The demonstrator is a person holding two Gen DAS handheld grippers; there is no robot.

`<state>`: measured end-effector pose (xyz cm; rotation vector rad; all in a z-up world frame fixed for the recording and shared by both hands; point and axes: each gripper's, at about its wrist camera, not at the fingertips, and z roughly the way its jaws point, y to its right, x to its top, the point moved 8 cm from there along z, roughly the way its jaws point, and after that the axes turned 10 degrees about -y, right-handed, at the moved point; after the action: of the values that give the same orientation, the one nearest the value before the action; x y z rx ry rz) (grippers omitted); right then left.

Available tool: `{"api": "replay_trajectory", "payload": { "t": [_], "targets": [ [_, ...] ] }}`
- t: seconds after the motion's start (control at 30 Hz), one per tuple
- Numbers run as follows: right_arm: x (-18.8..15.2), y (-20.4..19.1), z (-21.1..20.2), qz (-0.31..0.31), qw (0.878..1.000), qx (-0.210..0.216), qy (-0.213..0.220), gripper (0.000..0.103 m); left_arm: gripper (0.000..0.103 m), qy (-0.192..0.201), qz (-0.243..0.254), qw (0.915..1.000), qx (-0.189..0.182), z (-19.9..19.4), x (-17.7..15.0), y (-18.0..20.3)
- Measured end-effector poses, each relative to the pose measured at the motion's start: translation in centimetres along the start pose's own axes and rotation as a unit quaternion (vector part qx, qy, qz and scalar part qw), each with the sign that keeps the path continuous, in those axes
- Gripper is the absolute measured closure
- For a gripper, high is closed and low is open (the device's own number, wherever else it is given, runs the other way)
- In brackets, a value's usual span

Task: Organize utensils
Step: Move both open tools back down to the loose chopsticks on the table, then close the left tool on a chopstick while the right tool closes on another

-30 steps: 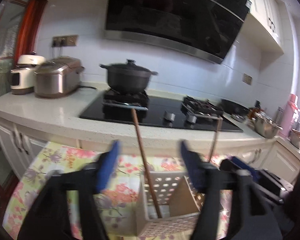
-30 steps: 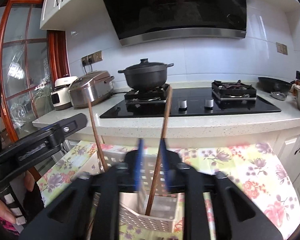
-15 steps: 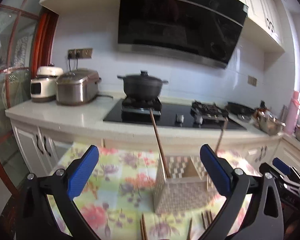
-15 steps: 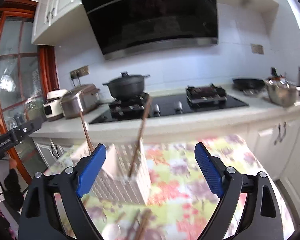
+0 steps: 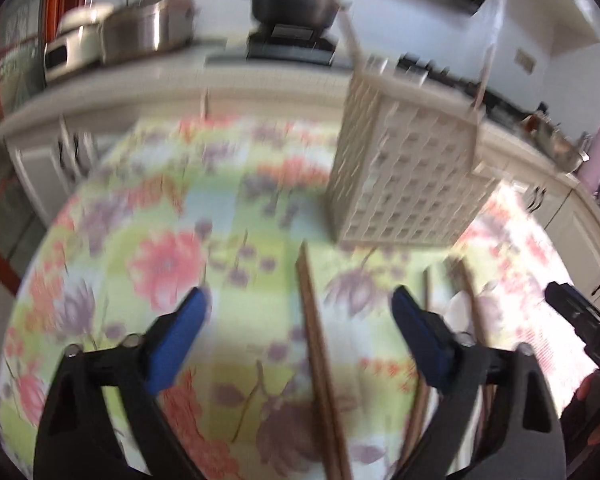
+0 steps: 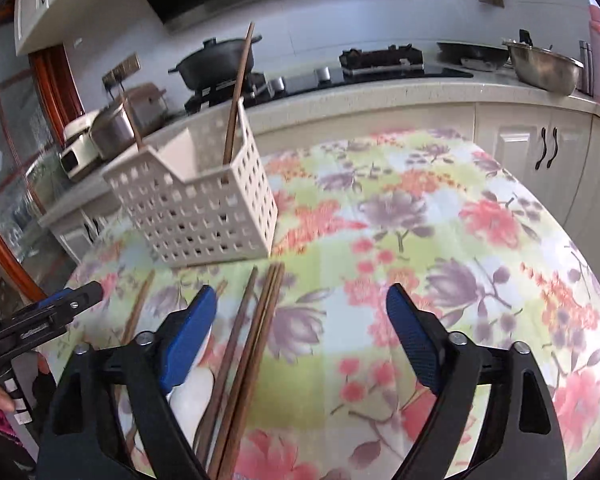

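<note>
Chopsticks (image 6: 236, 364) lie loose on your flowered tablecloth (image 6: 440, 240), in front of the white perforated basket (image 6: 196, 204), where two more stand upright. Your left gripper (image 5: 300, 312) is closing, its blue pads still apart above one chopstick, not touching it. Your right gripper (image 6: 300, 312) is closing too, jaws wide apart over the loose sticks, gripping nothing.
</note>
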<state>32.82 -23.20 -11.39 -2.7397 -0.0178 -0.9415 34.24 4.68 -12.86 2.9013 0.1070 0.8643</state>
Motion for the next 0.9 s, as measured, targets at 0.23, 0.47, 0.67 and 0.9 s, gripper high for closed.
{"api": "replay_trajectory", "payload": {
  "t": [0.23, 0.47, 0.67, 0.9],
  "targets": [
    [-0.7, -0.3, 0.8, 0.0, 1.0, 0.005, -0.017, 0.038, 0.041, -0.046, -0.01, 0.9989, 0.005, 3.0, -2.0, -1.8],
    [-0.9, -0.9, 1.4, -0.004, 1.0, 0.011, -0.025, 0.039, 0.043, -0.051, -0.003, 0.9984, 0.023, 3.8, -1.7, -1.8],
    [-1.0, -1.1, 2.0, -0.015, 0.999, 0.003, -0.032, 0.039, 0.049, -0.054, 0.009, 0.9974, 0.048, 3.9, -1.5, -1.5],
    [-1.4, -1.5, 4.0, -0.039, 0.996, -0.04, -0.067, 0.057, 0.072, -0.053, 0.031, 0.9964, 0.059, 4.1, -1.3, -0.3]
  ]
}}
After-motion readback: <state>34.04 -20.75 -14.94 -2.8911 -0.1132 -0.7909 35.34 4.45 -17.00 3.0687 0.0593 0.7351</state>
